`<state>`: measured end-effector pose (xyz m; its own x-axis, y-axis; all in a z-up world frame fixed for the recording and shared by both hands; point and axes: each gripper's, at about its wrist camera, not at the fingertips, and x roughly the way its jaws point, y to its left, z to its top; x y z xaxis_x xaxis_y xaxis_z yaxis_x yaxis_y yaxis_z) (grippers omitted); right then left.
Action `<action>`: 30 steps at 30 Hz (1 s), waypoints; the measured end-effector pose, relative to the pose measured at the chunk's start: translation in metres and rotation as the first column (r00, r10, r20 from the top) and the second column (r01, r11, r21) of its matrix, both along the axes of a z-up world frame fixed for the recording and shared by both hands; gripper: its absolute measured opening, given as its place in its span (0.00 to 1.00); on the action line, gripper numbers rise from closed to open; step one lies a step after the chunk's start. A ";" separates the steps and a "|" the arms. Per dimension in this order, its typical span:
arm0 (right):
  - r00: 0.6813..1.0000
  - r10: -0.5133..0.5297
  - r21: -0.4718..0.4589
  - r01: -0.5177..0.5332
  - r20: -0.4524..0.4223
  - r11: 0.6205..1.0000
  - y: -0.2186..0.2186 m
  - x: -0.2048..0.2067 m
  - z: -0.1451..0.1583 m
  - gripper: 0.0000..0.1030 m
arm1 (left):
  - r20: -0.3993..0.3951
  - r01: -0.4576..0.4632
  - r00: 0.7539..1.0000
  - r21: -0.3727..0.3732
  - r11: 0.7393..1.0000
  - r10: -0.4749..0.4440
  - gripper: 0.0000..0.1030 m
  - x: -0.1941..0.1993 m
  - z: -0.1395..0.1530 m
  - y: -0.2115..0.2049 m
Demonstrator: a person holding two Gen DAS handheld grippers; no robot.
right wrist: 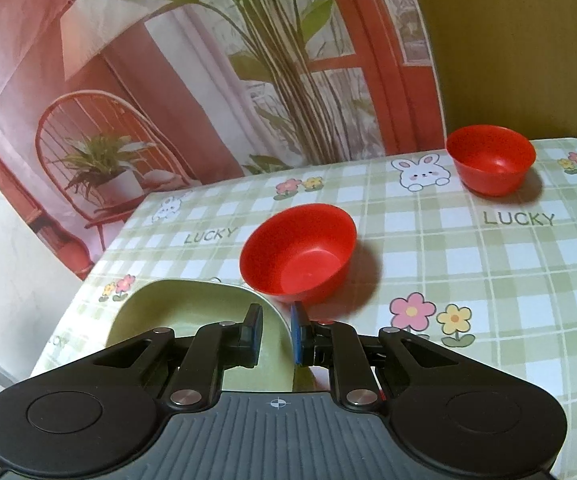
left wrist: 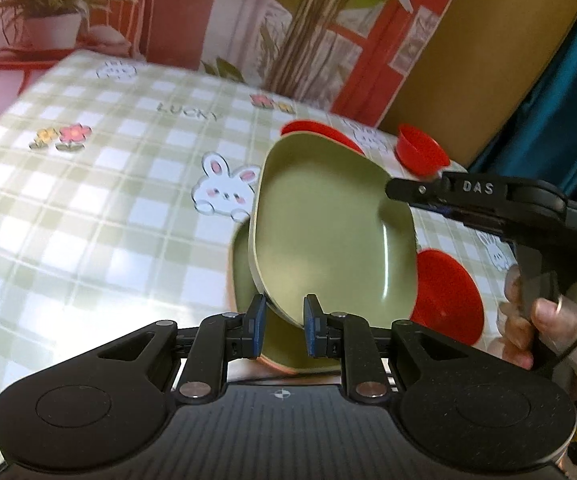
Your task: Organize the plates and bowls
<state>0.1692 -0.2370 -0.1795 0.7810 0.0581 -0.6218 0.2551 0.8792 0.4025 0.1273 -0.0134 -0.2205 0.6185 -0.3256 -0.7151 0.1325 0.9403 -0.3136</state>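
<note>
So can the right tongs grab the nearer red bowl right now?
Probably not yet. The right tongs look closed on the rim of the green plate. The red bowl sits just ahead with nothing between, so after letting go they could likely reach it.

Table covered by green/white checked tablecloth (right wrist: 468, 264), printed with bunnies, pink and yellow flowers, "LUCKY" text. Behind it: printed backdrop (right wrist: 192, 92) showing red wire chair, potted plant, tall leafy plant, red window frame. Tan panel (right wrist: 500, 52) at far right, teal fabric (left wrist: 560, 92) beside it.
</note>
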 end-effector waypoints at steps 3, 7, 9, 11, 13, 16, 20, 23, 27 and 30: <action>1.000 0.001 -0.004 -0.001 -0.007 1.000 -0.001 -0.001 -0.003 0.15 | -0.027 0.021 0.999 -0.008 1.000 -0.021 0.20 -0.002 -0.007 -0.002; 1.000 0.010 -0.015 -0.011 -0.015 1.000 0.001 0.002 -0.007 0.15 | -0.055 0.034 0.998 -0.019 0.999 -0.035 0.21 -0.004 -0.014 -0.005; 1.000 0.017 -0.032 -0.018 -0.020 0.999 0.004 0.003 -0.008 0.15 | -0.063 0.034 0.997 -0.025 0.999 -0.035 0.21 -0.005 -0.015 -0.005; 0.999 0.024 -0.054 -0.025 -0.024 0.998 0.007 0.005 -0.008 0.15 | -0.072 0.027 0.997 -0.039 0.999 -0.030 0.21 -0.004 -0.017 -0.003; 0.999 0.029 -0.064 -0.031 -0.027 0.997 0.009 0.006 -0.008 0.15 | -0.082 0.026 0.996 -0.046 0.999 -0.030 0.21 -0.003 -0.018 -0.002; 0.999 0.031 -0.061 -0.033 -0.032 0.998 0.010 0.007 -0.010 0.15 | -0.097 0.018 0.995 -0.053 0.998 -0.023 0.21 -0.001 -0.020 -0.002; 0.999 0.031 -0.064 -0.034 -0.041 0.997 0.011 0.010 -0.014 0.15 | -0.111 0.005 0.994 -0.065 0.998 -0.012 0.21 0.001 -0.022 -0.002; 0.998 0.033 -0.073 -0.036 -0.046 0.997 0.013 0.012 -0.016 0.15 | -0.117 0.000 0.993 -0.071 0.998 -0.008 0.21 0.000 -0.023 -0.001; 0.998 0.031 -0.100 -0.037 -0.057 0.994 0.018 0.013 -0.019 0.15 | -0.119 -0.003 0.993 -0.071 0.997 -0.006 0.21 0.000 -0.024 0.000; 0.997 0.039 -0.150 -0.050 -0.072 0.987 0.025 0.014 -0.021 0.15 | -0.124 -0.006 0.992 -0.078 0.997 -0.003 0.21 0.000 -0.025 0.002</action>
